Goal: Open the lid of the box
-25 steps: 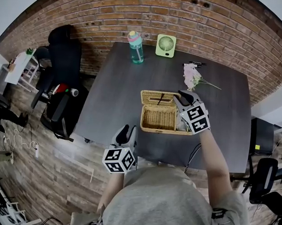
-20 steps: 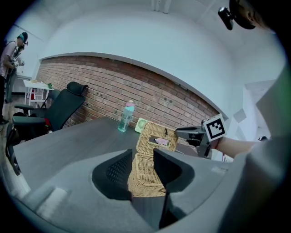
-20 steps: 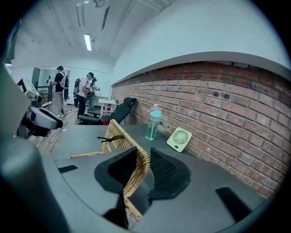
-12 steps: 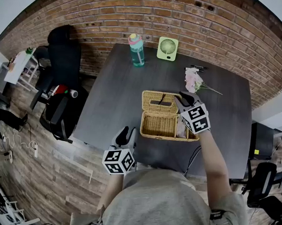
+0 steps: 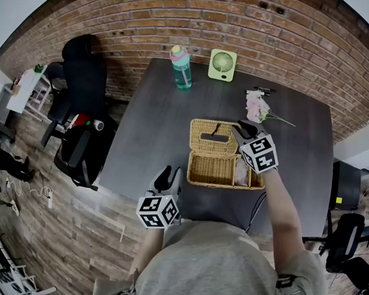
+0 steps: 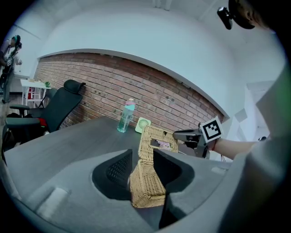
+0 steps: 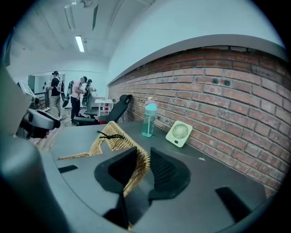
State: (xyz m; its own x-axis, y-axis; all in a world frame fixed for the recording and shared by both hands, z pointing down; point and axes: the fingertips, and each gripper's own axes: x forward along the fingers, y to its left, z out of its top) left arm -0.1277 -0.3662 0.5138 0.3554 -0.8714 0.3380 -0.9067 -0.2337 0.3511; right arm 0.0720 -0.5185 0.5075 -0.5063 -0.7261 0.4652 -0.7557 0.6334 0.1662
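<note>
Box: wicker box point(image 5: 218, 168) sits mid-way along the tabletop's point(image 5: 159, 114) near edge.
Lid: the lid point(image 5: 213, 132) is raised and tilts back over the far side.
Right gripper point(image 5: 241, 131): pinches the lid's right edge, probably to hold it open.
Left gripper point(image 5: 168, 174): jaws apart and empty, just beside the box's left end, likely ready to steady it.

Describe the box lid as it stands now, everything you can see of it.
The lid is a tan rectangle of woven wicker, with a dark slot in its middle and a black cord at one edge. It is tilted up from the far side of the box, leaving the box open. The right gripper has its jaws closed on the lid's right edge.
</note>
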